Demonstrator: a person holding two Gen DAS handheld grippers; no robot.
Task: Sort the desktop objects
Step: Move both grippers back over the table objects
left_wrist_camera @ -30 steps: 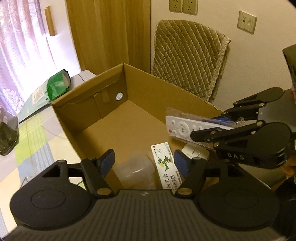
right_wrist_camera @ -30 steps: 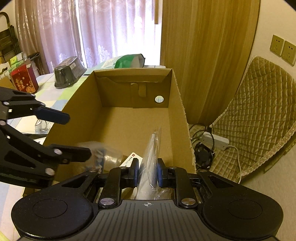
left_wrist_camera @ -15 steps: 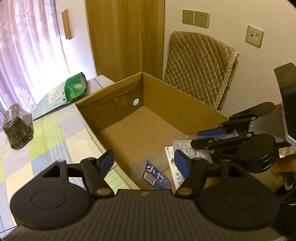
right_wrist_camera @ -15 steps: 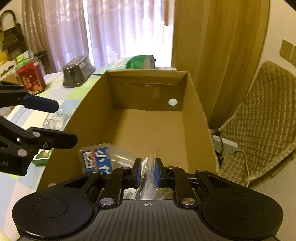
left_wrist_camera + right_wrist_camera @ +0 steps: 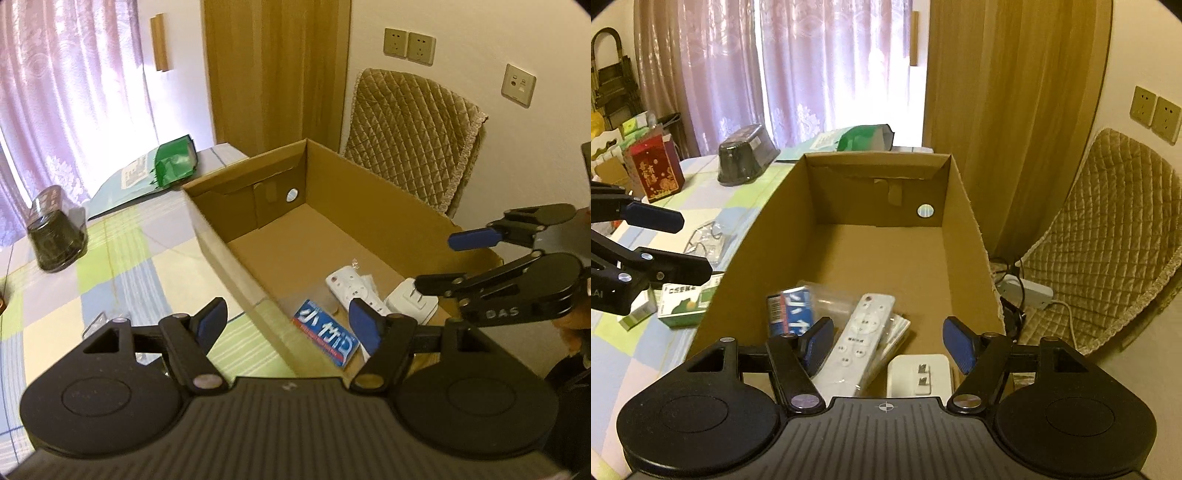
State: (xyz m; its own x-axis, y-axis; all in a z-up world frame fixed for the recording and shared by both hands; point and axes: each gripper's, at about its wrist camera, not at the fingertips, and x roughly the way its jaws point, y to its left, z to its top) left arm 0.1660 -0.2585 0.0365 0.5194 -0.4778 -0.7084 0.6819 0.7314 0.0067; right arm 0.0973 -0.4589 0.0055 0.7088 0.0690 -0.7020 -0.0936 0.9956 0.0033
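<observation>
Cardboard box [image 5: 964,236] on counter [image 5: 122,258] already holds white remote [image 5: 862,339], adapter [image 5: 919,374], blue pack [image 5: 792,310]. Both grippers wide open, empty: right gripper [image 5: 888,341] over box, left gripper [image 5: 288,325] at box's near wall. Next, prob.: go for green carton [image 5: 683,302] beside box; approach flat. Pack's label has blue characters, unreadable; "DAS" on gripper.

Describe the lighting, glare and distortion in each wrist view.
Left wrist view: the curtained window is blown out white, the cardboard box is evenly lit, and fisheye bends the wall edges. Right wrist view: backlit curtains glare, the white remote stays sharp, and the corners go dark.
</observation>
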